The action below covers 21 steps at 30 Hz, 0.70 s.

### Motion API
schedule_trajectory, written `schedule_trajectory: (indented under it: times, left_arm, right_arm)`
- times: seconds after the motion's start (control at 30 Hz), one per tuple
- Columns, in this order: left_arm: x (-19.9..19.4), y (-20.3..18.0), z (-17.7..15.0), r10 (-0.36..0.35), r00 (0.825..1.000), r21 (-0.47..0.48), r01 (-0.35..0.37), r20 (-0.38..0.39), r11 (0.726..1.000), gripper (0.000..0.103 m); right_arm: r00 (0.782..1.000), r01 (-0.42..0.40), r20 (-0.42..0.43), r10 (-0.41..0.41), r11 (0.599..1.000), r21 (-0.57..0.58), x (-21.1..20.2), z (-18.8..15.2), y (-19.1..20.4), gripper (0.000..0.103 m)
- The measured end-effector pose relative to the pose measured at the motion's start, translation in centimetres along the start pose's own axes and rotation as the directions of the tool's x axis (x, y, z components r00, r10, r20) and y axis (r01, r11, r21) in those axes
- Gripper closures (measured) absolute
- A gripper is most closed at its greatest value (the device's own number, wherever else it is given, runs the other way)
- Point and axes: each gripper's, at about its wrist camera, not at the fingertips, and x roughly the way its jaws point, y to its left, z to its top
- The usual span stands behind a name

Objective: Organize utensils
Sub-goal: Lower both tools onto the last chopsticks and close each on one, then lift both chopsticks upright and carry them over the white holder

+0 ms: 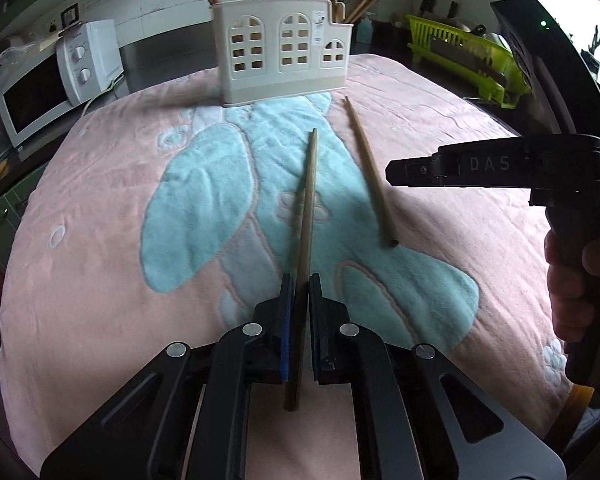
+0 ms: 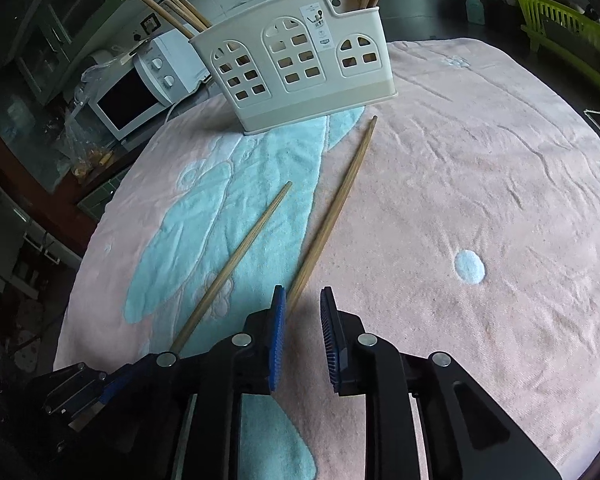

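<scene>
My left gripper [image 1: 299,280] is shut on the thick end of a wooden chopstick [image 1: 309,200], which points away toward the cream utensil holder [image 1: 284,56]. That same chopstick [image 2: 240,248] shows in the right wrist view, running down into the left gripper [image 2: 112,384] at the lower left. A second chopstick [image 1: 368,168] lies loose on the towel to the right. My right gripper [image 2: 303,296] stands open just right of that loose chopstick's [image 2: 336,208] near end, with nothing between its pads. The holder [image 2: 292,68] has several chopsticks standing in its end compartments.
A pink and teal towel [image 1: 100,240] covers the table. A white microwave [image 1: 40,96] stands off the left edge and a green dish rack [image 1: 460,52] at the back right. A person's hand [image 1: 568,272] grips the right gripper's handle.
</scene>
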Motion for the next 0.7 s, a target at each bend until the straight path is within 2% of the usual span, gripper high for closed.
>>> schedule_trajectory:
  times: [0.07,0.2,0.4,0.6,0.7]
  left_arm:
    - [0.0,0.4,0.0,-0.001,1.0,-0.004,0.001,0.0,1.0,0.097]
    - [0.1,0.9,-0.2,-0.009,1.0,-0.013,0.009,-0.005,1.0,0.096]
    - [0.3,1.4,-0.4,-0.033,0.999,-0.036,0.032,-0.014,0.999,0.096]
    - [0.3,1.5,-0.6,-0.038,0.999,-0.044,0.037,-0.019,0.998,0.095]
    - [0.4,1.5,-0.6,-0.038,0.999,-0.042,0.037,-0.02,0.998,0.095]
  right_arm:
    - [1.0,-0.012,-0.004,0.012,1.0,0.02,0.6,0.4,0.3,0.085]
    - [0.999,0.032,-0.025,-0.031,0.999,0.03,2.0,0.9,0.8,0.085]
    - [0.992,0.128,-0.013,-0.129,0.99,-0.064,2.4,0.7,2.2,0.09]
    - [0.991,0.129,-0.03,-0.131,0.99,-0.054,2.4,0.9,1.8,0.09]
    - [0.989,0.146,-0.024,-0.149,0.986,-0.086,2.5,0.8,2.3,0.089]
